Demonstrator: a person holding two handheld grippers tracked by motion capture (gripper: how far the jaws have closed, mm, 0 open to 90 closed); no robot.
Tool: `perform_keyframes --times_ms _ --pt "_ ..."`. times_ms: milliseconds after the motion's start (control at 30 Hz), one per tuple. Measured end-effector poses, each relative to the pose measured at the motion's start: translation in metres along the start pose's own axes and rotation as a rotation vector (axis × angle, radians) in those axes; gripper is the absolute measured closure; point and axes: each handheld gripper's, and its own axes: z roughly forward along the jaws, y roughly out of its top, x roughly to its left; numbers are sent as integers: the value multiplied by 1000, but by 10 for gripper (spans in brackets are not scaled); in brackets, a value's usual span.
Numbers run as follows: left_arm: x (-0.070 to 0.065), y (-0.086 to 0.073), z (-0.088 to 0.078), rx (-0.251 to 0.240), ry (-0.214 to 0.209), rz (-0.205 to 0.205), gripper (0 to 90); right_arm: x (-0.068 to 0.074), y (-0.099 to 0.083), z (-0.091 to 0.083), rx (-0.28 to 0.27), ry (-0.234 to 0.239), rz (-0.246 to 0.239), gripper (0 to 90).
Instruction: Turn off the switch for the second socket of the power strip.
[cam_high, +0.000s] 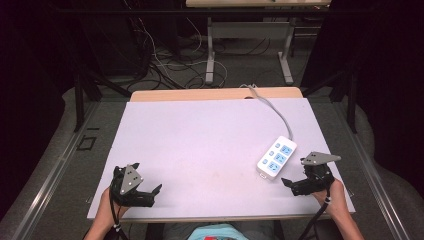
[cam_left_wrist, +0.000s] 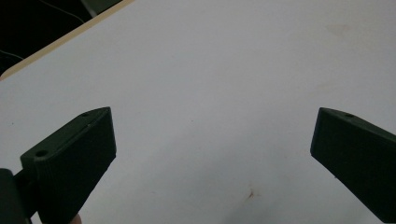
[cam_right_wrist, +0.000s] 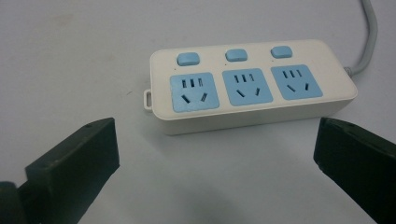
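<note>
Approaching the power strip is the step in hand, judged from how the right tool faces it. The desk (cam_high: 200, 145) carries a white sheet, and the power strip (cam_high: 276, 157) lies flat near its right edge, toward the near right corner, with its grey cord (cam_high: 272, 107) running off to the far edge.

The right tool (cam_high: 296, 186) sits just beside the strip's near end, apart from it, jaws spread wide and gripping nothing. In the right gripper view the strip (cam_right_wrist: 250, 91) lies crosswise ahead of the jaws, and its long body looks about as wide as the gap between them. Turn the tool so that the jaws close across the short width, not the length. Lower until the jaw tips sit beside the side walls, clear of the three blue switches (cam_right_wrist: 236, 55) along the top, since pressure there could toggle one. Keep away from the cord end, where the cord's pull may twist the strip.

The left tool (cam_high: 150, 195) rests near the near left corner, well apart, jaws spread and empty. Use it to steady the strip if it slides.
</note>
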Motion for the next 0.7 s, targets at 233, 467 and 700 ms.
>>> perform_keyframes --times_ms 233,467,700 --pt "0 0 0 0 0 0 0 0 -4 -2 -13 -8 -2 0" --pt "0 0 0 2 1 2 0 1 -7 -4 -23 -20 14 0" --pt "0 0 0 5 2 7 0 1 -7 -3 -11 -14 19 0"
